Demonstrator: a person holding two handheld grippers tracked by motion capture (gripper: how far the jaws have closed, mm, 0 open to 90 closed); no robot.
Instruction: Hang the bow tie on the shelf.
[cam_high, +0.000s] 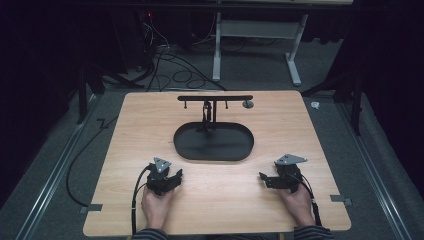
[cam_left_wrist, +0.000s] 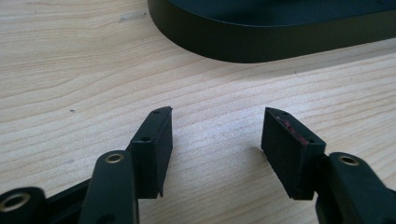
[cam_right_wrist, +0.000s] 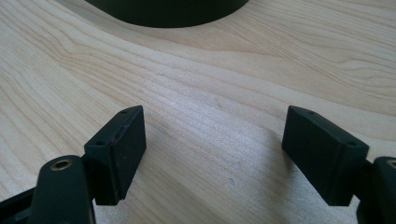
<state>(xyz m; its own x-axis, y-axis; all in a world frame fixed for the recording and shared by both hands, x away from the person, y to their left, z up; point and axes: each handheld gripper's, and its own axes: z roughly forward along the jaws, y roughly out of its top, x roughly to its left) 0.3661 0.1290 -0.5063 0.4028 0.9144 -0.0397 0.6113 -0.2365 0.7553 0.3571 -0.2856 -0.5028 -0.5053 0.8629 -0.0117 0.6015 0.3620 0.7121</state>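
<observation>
A black oval tray (cam_high: 187, 150) lies at the middle of the wooden table (cam_high: 140, 120), with a black T-shaped stand (cam_high: 215, 98) rising from its far side. Something small and dark hangs on the stand's post (cam_high: 205, 117). My left gripper (cam_high: 176, 176) rests on the table in front of the tray's left end, held by a hand, open with nothing between its jaws. My right gripper (cam_high: 263, 178) rests in front of the tray's right end, open and empty too. In the left gripper view the tray's wall (cam_left_wrist: 261, 39) lies just ahead of the gripper (cam_left_wrist: 217, 128). The right gripper view has the gripper (cam_right_wrist: 215, 135) and tray edge (cam_right_wrist: 163, 11).
A small grey disc (cam_high: 247, 104) sits on the table right of the stand. Cables (cam_high: 175, 70) and a white table frame (cam_high: 255, 35) stand on the floor beyond the far edge. Bare wood lies between the grippers and along the near edge.
</observation>
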